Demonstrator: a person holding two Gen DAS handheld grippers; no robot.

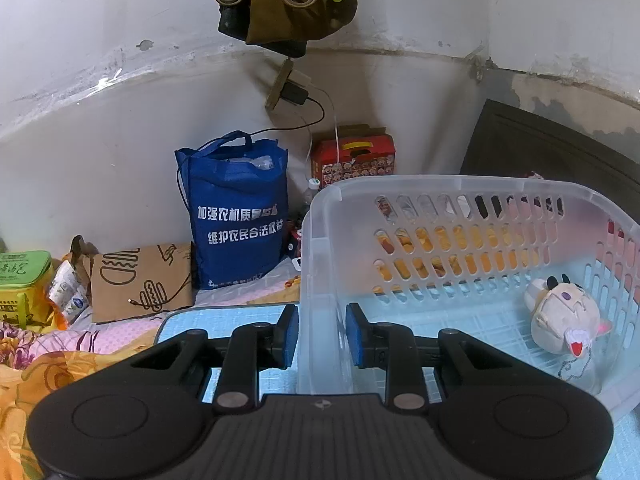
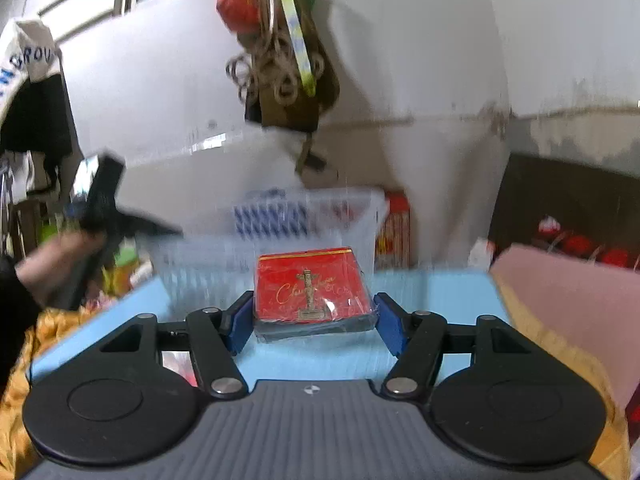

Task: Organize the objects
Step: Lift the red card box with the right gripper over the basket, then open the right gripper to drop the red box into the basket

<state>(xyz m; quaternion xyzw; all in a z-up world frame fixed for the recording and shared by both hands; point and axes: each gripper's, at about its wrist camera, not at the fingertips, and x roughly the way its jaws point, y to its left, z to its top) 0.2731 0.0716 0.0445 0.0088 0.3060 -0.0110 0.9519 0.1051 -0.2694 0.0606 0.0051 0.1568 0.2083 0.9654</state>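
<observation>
A clear plastic basket (image 1: 440, 184) stands on a light blue mat (image 1: 240, 320). My left gripper (image 1: 322, 332) is shut on the basket's near left wall, one blue pad on each side of it. A cream plush toy (image 1: 560, 320) lies in the basket's right corner. In the right wrist view my right gripper (image 2: 314, 330) is shut on a red flat box (image 2: 312, 284) with gold print, held above the mat in front of the blurred basket (image 2: 280, 240). At the left of that view a person's hand (image 2: 60, 256) holds the other gripper's black handle.
Against the wall stand a blue tote bag (image 1: 236, 216), a red carton (image 1: 352, 156), a brown paper bag (image 1: 140, 280) and a green box (image 1: 24, 280). Cords and a dark pouch (image 1: 288, 0) hang overhead. A dark headboard (image 1: 560, 152) is at right, a pink cushion (image 2: 560, 292) beside the mat.
</observation>
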